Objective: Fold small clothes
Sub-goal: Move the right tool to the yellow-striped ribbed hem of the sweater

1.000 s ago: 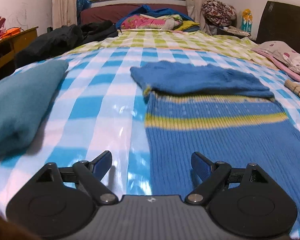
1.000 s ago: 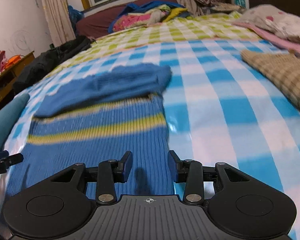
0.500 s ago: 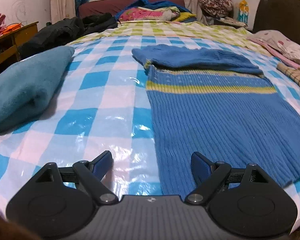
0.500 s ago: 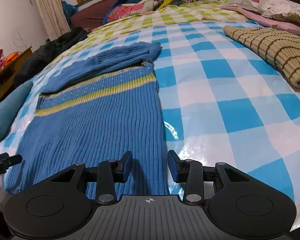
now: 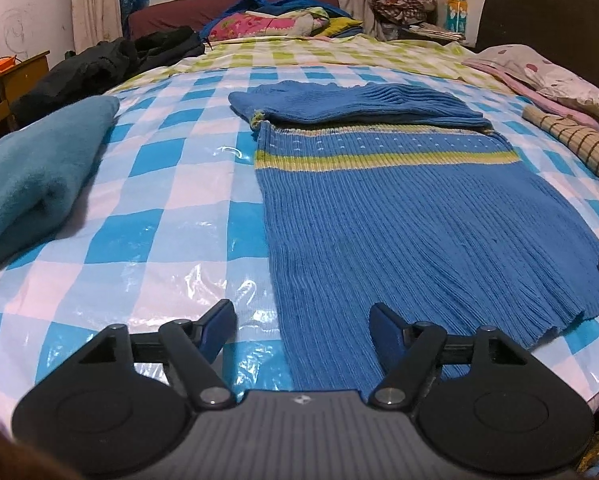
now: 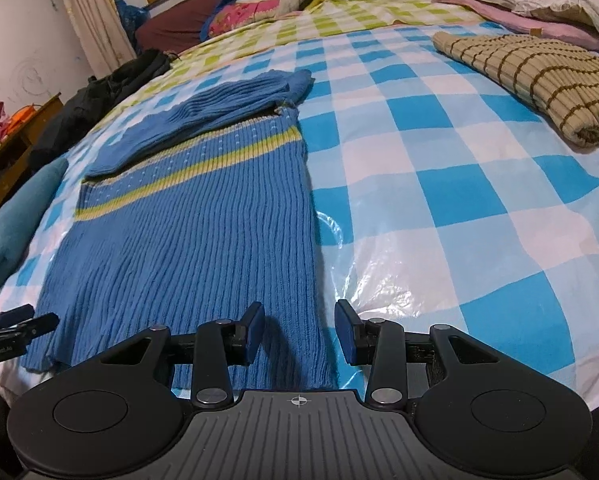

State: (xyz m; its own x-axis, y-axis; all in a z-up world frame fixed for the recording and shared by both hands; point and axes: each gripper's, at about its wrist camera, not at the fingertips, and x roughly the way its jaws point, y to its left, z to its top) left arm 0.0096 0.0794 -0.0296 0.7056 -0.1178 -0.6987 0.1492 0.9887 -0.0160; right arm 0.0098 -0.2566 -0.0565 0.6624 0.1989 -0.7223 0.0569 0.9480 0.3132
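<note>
Blue ribbed sweater (image 5: 411, 216) laid flat lengthwise on checked bedcover (image 5: 171, 216), hem nearest, sleeves folded across far end, left gripper (image 5: 301, 326) jaws apart, just narrowed, over hem's left corner, right gripper (image 6: 299, 334) parted over right corner, nothing clamped

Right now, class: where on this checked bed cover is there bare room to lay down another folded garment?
Bare check lies between the blue ribbed sweater and the folded tan striped knit, and a narrower strip between the sweater and the folded teal blanket. The far end is crowded with piled bedding and dark clothes.
</note>
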